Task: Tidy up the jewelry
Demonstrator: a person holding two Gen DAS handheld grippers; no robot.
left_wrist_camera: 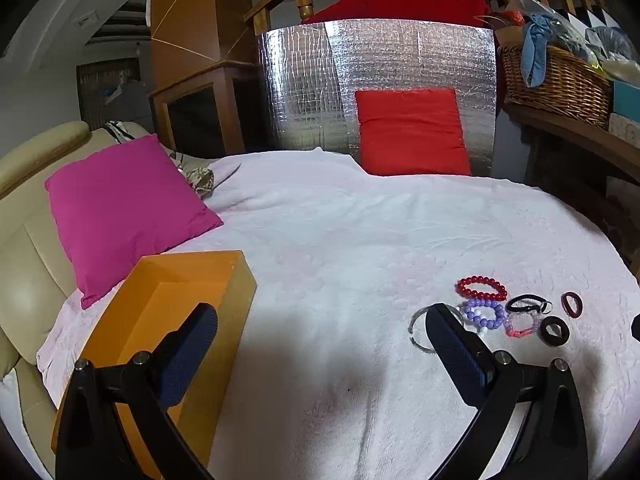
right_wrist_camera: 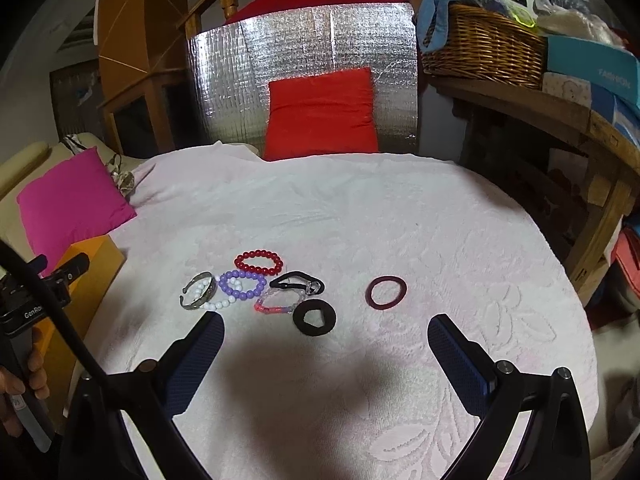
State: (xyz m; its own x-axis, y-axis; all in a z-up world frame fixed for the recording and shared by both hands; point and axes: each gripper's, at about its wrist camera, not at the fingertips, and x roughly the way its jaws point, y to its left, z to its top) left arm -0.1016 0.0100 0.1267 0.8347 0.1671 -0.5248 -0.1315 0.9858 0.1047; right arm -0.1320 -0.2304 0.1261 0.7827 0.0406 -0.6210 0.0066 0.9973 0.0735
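Jewelry clustered on the white blanket: red bead bracelet, purple bead bracelet, silver cuff, black hair tie, clear pink bracelet, black ring. Dark red ring apart, to the right of the cluster. Orange box open-topped at the blanket's left edge, near the pink cushion; probably the container for sorting. Left tongs wide open, empty, hovering between box and cluster. Right tongs wide open, empty, above the blanket just short of the black ring. Nothing in the box as far as visible; sorting apparently not yet begun.
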